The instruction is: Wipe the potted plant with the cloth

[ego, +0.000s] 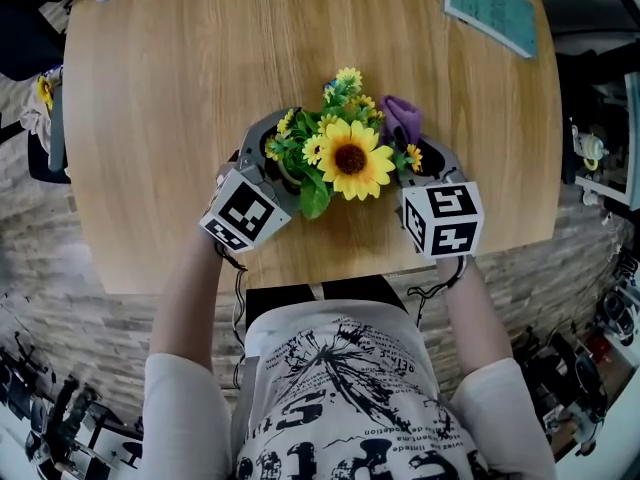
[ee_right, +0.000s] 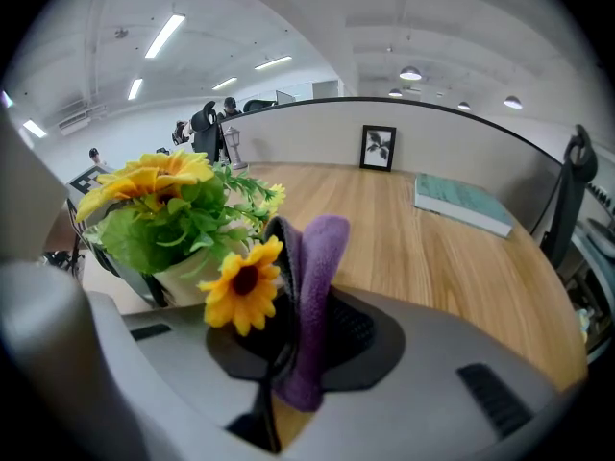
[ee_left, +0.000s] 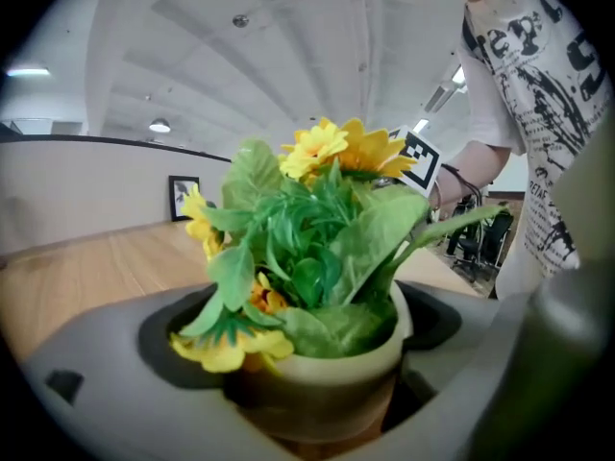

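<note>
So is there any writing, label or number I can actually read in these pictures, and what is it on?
"cept": best reading of the big black letters on the person's shirt, which the picture's edge cuts off; the small script above them is too blurred to read.
Teal book: print on the cover, too small to read.
Marker cubes: black and white square patterns only, no letters or numbers.
Framed picture: no text visible.

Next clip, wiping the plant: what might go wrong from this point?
The pot stands between the left gripper's open jaws, apparently unclamped, so a wipe may tip it toward the table's near edge. The cloth in the right gripper lies close beside a small sunflower and may bend it.
</note>
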Demonstrator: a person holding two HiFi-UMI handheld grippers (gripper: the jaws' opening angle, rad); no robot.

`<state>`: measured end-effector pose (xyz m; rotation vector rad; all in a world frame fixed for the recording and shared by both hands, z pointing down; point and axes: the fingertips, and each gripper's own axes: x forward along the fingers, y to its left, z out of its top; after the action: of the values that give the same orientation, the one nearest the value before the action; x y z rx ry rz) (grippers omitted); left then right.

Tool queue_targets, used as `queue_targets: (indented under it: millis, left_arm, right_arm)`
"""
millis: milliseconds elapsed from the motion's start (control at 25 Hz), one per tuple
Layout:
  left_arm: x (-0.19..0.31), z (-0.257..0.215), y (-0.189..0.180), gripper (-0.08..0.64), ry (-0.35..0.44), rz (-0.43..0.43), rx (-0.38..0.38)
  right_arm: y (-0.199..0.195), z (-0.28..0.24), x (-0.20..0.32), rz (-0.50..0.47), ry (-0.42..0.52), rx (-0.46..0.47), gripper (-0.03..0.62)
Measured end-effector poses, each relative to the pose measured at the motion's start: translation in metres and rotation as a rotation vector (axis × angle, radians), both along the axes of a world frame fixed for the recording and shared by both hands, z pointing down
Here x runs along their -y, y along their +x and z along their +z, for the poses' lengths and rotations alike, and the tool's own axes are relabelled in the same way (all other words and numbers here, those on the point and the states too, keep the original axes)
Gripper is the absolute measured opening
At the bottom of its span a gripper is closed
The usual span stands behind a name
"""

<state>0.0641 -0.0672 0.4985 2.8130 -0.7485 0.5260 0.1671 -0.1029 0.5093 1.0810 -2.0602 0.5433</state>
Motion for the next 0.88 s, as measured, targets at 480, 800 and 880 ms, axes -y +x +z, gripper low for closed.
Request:
queue_targets:
  millis: [480, 800, 880]
  left_arm:
    - [0.003, -0.06, -0.022, 0.537, -0.006, -0.179, -0.035]
    - [0.001, -0.125, -0.043, 0.537, 0.034, -0.151, -0.118]
    - [0.0, -0.136, -0.048, 0.537, 0.039, -0.137, -0.114]
  right_arm:
    - [0.001, -0.022, -0.019, 0.019, -0.008, 0.005, 0.08]
    - [-0.07, -0.05, -0.048, -0.099, -0.016, 0.141, 0.08]
    - [-0.087, -0.06, -0.052, -0.132, 0.0, 0.183, 0.08]
